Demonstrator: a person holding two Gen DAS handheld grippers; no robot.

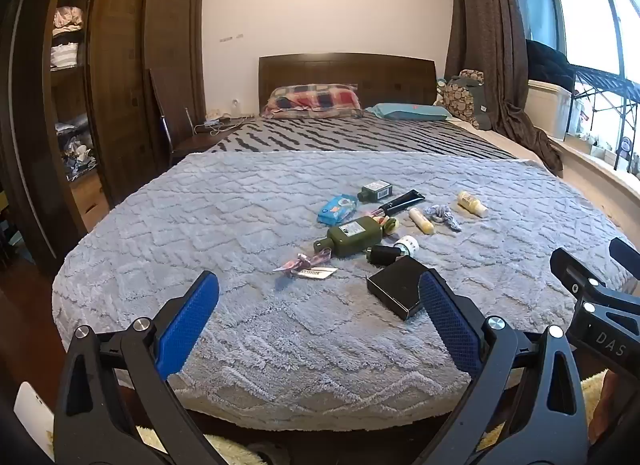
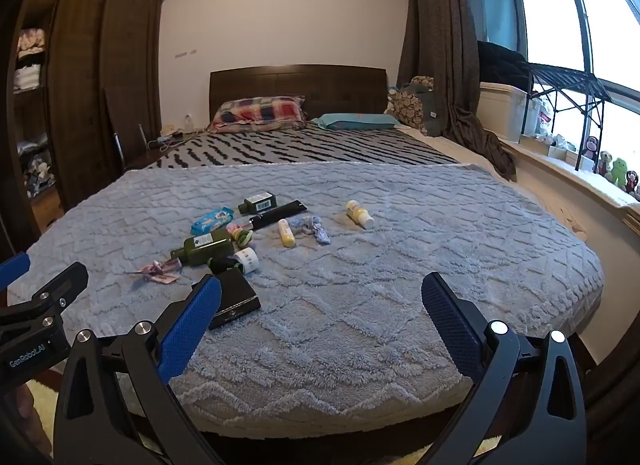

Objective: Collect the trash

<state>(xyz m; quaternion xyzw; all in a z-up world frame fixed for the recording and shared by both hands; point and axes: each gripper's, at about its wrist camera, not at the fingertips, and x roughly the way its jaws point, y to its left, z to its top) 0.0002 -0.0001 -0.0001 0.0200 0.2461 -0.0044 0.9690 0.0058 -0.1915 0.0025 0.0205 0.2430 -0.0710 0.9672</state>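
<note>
Several small items lie clustered on the grey-blue blanket (image 1: 248,225): a large green bottle (image 1: 350,235), a small green bottle (image 1: 375,190), a blue wipes pack (image 1: 337,208), a black tube (image 1: 402,201), two yellow tubes (image 1: 421,220) (image 1: 473,204), a black box (image 1: 396,292), pink wrapper scraps (image 1: 306,263) and a crumpled blue-white scrap (image 1: 442,214). My left gripper (image 1: 318,319) is open and empty, short of the box. My right gripper (image 2: 320,323) is open and empty, to the right of the box (image 2: 234,297).
The bed runs back to a dark headboard (image 1: 346,73) with pillows. A wardrobe (image 1: 120,77) stands left, and a curtain (image 1: 486,37) and window ledge stand right. A pale rug (image 2: 38,401) lies on the floor by the bed's foot.
</note>
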